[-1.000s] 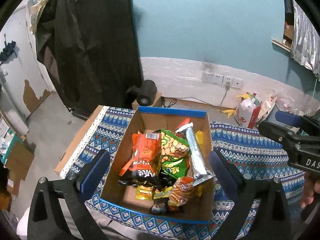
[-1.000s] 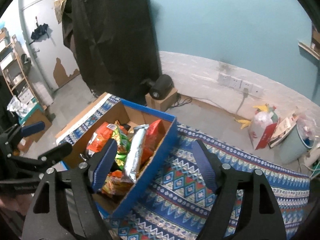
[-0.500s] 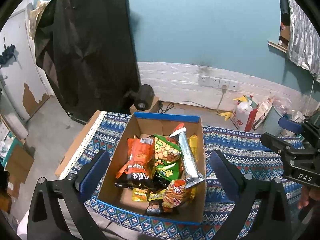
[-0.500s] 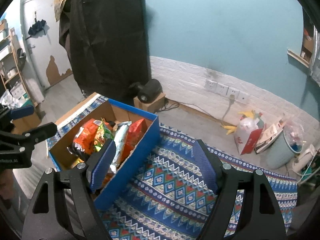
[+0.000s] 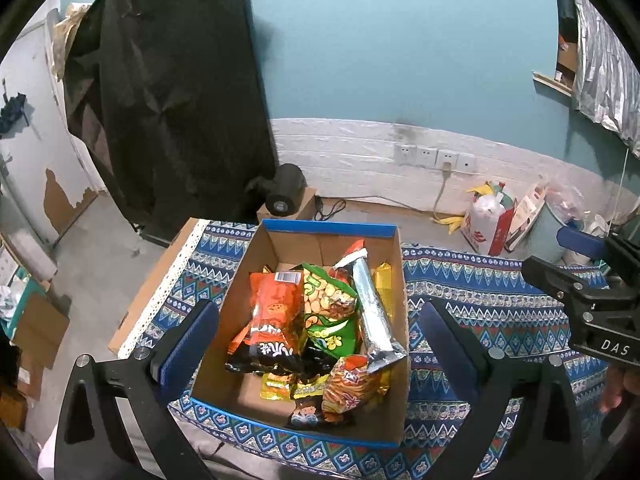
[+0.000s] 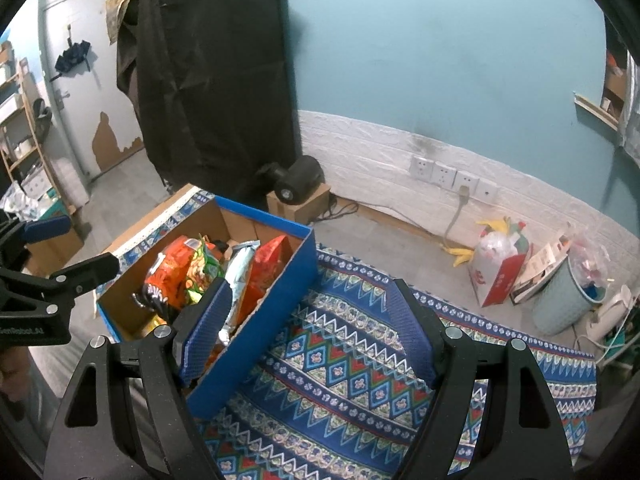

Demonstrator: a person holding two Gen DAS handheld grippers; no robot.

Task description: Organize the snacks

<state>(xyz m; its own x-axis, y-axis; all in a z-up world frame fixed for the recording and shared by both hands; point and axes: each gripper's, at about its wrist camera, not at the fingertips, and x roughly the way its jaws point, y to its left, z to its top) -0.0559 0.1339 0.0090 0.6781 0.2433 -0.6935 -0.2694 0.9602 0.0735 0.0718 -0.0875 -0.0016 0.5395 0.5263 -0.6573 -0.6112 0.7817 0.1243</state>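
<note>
Fingers on both grippers spread wide, nothing held. Left gripper point(image 5: 318, 344) hangs above the cardboard box point(image 5: 394, 236), whose opening sits between its fingers in the left wrist view. Right gripper point(image 6: 308, 328) is over the patterned cloth point(image 6: 360, 360); its left finger overlaps the box's blue side wall in view, its right finger is over bare cloth.

Snacks are all in the box, heaped: orange bag point(image 5: 274, 312) nearer the left finger, green bag point(image 5: 328, 308) roughly midway, long silver packet point(image 5: 374, 312) leaning toward the right finger, crinkly orange pack point(image 5: 350, 384) at the near end, small yellow packs point(image 5: 276, 386) half-buried underneath.

Risks, as judged:
- Packs overlap, so closing on one could pinch two or drag a neighbour out.
- Silver packet looks slick and rests tilted on the box edge; it may slip or tip out over the wall.
- Bags are puffy; a hard squeeze could crush the contents.
- Box is light card on loose cloth; a bump from the right gripper's finger could shove it or wrinkle the cloth.
- Both grippers are near each other, so reaching in together risks a clash.
</note>
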